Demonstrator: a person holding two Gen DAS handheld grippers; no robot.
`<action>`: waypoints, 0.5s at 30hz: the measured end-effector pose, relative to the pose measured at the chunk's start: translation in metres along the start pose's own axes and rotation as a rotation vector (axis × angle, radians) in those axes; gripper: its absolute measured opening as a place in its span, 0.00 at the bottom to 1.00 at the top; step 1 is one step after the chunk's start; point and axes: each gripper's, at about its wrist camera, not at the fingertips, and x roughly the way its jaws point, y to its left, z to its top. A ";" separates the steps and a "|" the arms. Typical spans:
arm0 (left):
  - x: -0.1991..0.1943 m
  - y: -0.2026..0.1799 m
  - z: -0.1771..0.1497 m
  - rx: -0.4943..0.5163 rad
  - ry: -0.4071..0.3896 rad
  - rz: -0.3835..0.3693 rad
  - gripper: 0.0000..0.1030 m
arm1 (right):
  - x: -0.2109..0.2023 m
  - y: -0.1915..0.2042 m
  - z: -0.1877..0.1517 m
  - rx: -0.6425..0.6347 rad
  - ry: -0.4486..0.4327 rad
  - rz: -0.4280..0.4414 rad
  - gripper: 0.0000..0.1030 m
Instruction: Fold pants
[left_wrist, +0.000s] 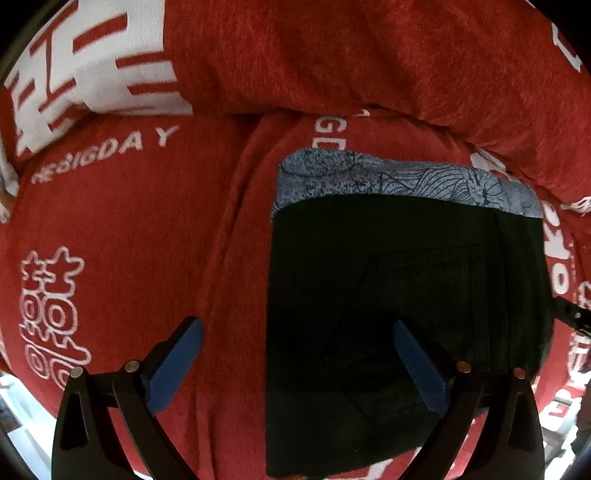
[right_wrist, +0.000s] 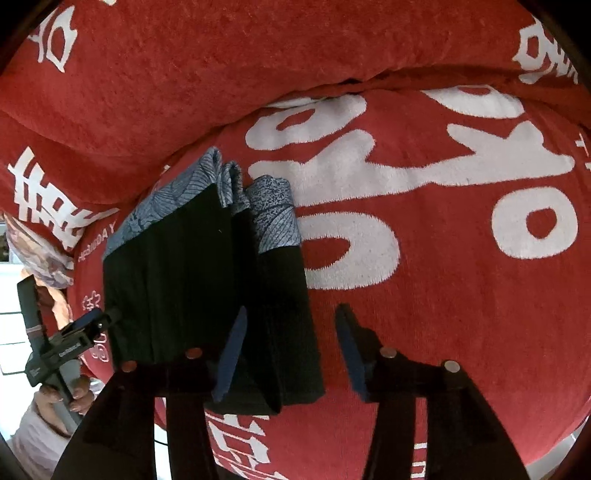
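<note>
**My gear: two handheld grippers**

My left gripper (left_wrist: 297, 369): black linkage arms, silver round pins, blue finger pads (left_wrist: 419, 369). My right gripper (right_wrist: 290, 352): the same black arms, silver pins, dark blue pads (right_wrist: 231, 360). My sleeve (right_wrist: 35, 439): pale.

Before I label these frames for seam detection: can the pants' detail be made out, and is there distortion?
Left wrist view: black pants underexposed, pocket stitching barely visible; right wrist view: folds merge into black; both views bow the red blanket at the edges.
</note>
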 end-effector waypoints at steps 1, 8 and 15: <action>0.001 0.003 0.000 -0.011 0.011 -0.032 0.99 | 0.000 -0.001 0.000 0.004 -0.002 0.005 0.60; 0.009 0.017 -0.002 -0.049 0.099 -0.242 0.99 | 0.000 -0.022 -0.002 0.066 -0.033 0.129 0.79; 0.008 0.021 0.003 -0.039 0.098 -0.247 0.99 | 0.014 -0.022 -0.002 0.058 0.031 0.232 0.80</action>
